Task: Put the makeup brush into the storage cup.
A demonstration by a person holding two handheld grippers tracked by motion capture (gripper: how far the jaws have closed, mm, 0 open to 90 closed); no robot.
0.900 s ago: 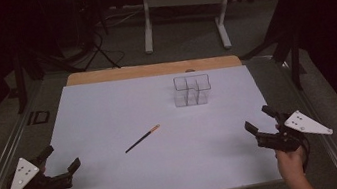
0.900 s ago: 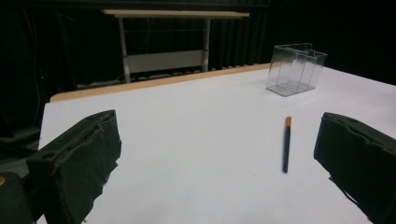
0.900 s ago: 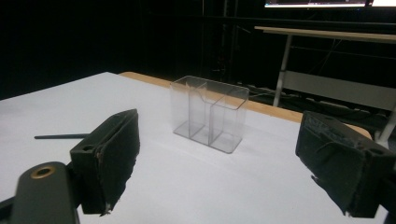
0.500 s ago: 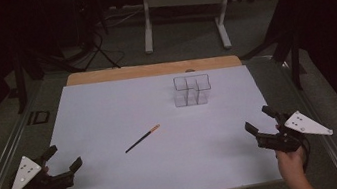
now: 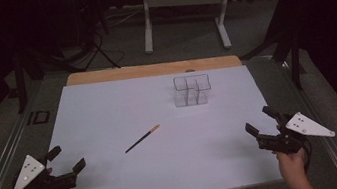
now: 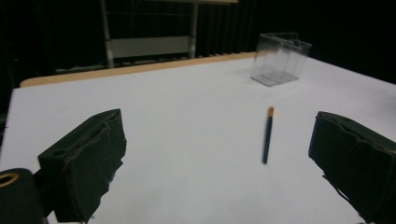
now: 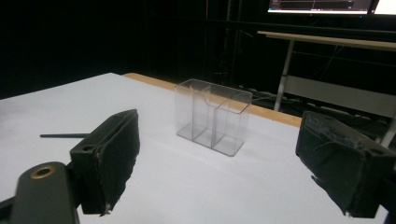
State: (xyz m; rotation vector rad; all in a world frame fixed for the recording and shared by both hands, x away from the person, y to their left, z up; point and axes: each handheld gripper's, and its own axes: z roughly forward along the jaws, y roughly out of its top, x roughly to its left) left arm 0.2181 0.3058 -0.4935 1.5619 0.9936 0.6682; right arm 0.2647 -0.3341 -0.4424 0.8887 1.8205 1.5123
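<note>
A thin black pencil with an orange end (image 5: pixel 142 138) lies on the white table top (image 5: pixel 108 113), left of the middle. It also lies ahead between the jaws in the left gripper view, pencil (image 6: pixel 267 134). A clear plastic organiser with compartments (image 5: pixel 192 90) stands toward the far right; the right gripper view has the organiser (image 7: pixel 212 116) straight ahead. My left gripper (image 5: pixel 69 159) hovers open at the near left corner, empty. My right gripper (image 5: pixel 260 119) is open and empty at the near right edge.
A bare wooden strip (image 5: pixel 152 69) runs along the table's far edge. Beyond it stand a white-legged desk frame (image 5: pixel 183 1) and cables on the grey floor. Dark stands flank both sides of the table.
The left gripper has shifted slightly toward the table's near edge. The right gripper, pencil and organiser have stayed put.
</note>
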